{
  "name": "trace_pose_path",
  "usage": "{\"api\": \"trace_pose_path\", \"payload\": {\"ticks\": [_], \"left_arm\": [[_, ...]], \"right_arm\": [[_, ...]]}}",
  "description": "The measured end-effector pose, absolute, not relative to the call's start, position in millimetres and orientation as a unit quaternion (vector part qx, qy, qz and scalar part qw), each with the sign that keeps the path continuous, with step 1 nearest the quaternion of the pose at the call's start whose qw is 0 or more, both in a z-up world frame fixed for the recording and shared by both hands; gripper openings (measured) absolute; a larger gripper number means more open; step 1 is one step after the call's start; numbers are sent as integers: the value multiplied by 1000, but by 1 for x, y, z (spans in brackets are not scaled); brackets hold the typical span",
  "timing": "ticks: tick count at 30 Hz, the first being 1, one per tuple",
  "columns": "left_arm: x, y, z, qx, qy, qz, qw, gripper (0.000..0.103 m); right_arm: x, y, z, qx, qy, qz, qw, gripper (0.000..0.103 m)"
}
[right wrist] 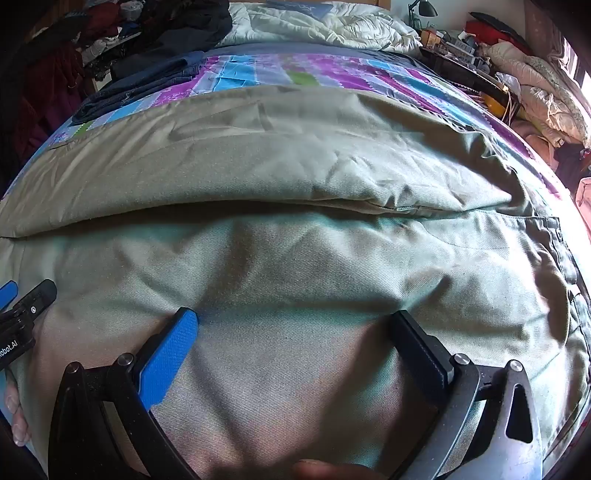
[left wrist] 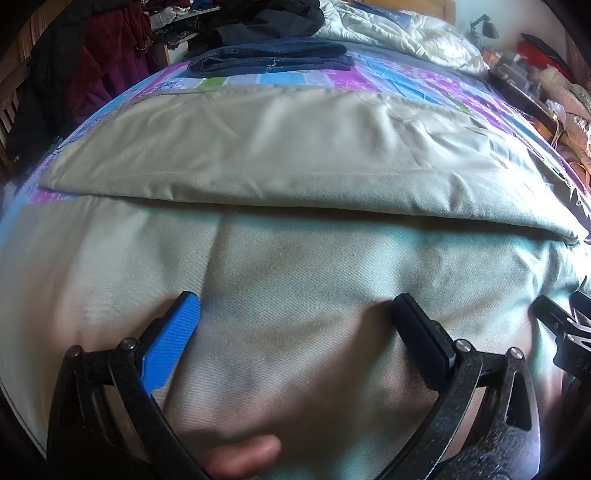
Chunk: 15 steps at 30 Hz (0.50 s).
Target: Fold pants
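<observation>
Pants: the pale khaki pants [left wrist: 280, 158] lie spread across the near half of the bed [left wrist: 258, 77], on its striped purple, blue and green cover, reaching the near edge.
Look: light twill, lightly rumpled; two long panels run side by side across the bed, the far one lapping the near one along a shadowed fold line. In the right wrist view a pocket seam and stitched band show toward the bed's right edge.
Progress: judging by the two legs still lying beside each other, the lengthwise fold looks unfinished and the crosswise folds are yet to come; roughly the opening stage.
Left gripper: the left gripper [left wrist: 295, 306] rests low on the near panel, jaws wide apart, pressing on cloth but pinching nothing.
Right gripper: the right gripper [right wrist: 295, 325] sits just beside it toward the right edge, jaws equally wide, with no cloth caught between them.
Hands: a fingertip shows at the bottom of each wrist view.
Surroundings: folded dark jeans [left wrist: 269, 59] lie near the far left corner; a white duvet [left wrist: 399, 33] is bunched at the far edge.
</observation>
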<state>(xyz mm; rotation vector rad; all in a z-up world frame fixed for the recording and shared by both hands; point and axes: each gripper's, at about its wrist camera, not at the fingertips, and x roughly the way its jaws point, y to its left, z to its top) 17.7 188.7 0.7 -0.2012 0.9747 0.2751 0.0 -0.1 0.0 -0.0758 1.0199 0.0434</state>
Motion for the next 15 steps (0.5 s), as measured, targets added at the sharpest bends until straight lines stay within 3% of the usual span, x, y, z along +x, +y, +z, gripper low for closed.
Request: {"api": "trace_pose_path", "payload": {"ticks": [15], "left_arm": [[18,188,1,-81,466,140,870,103]], "right_arm": [[0,-1,0,-37,487,20,872,103]]}}
